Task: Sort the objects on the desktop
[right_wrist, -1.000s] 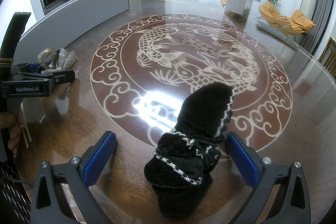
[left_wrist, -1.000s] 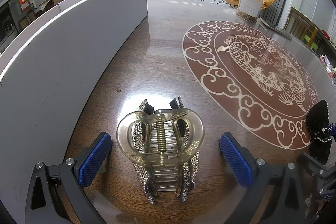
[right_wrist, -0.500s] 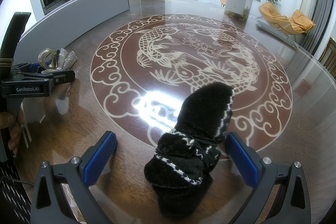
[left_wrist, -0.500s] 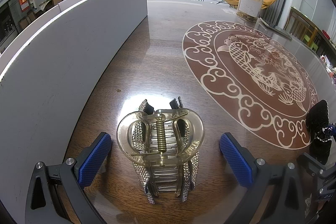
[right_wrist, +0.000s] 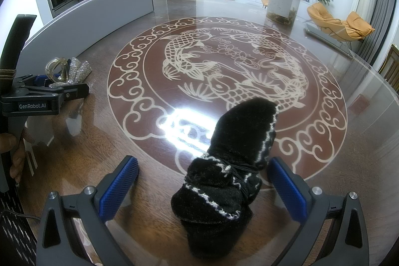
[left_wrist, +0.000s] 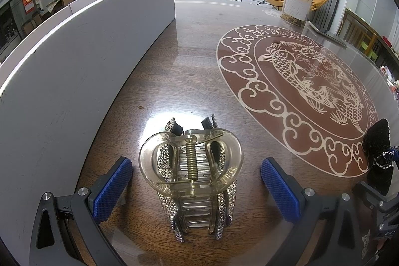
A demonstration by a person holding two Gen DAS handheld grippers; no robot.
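2 grippers over 1 glossy wooden surface (left_wrist: 199,61), each straddling 1 item without touching it. Left gripper (left_wrist: 197,187): jaws spread wide, blue ribbed pads well clear on both sides of a hair claw (left_wrist: 192,171). Translucent smoky plastic, looped handles, exposed brass coil spring, rhinestone-crusted teeth; far tips and underside hidden behind its own body. Standing on the surface just beside a curved white panel (left_wrist: 74,61). Right gripper (right_wrist: 202,187): jaws likewise spread, flanking a black fuzzy knit piece (right_wrist: 232,166) with white-flecked trim and thin black cord wound round its middle; exact kind of item hard to make out, near end cut off by shadow. Resting on the rim of the fish-and-cloud inlay (right_wrist: 224,61). Fingertips (right_wrist: 15,158) partly cropped at the left edge.
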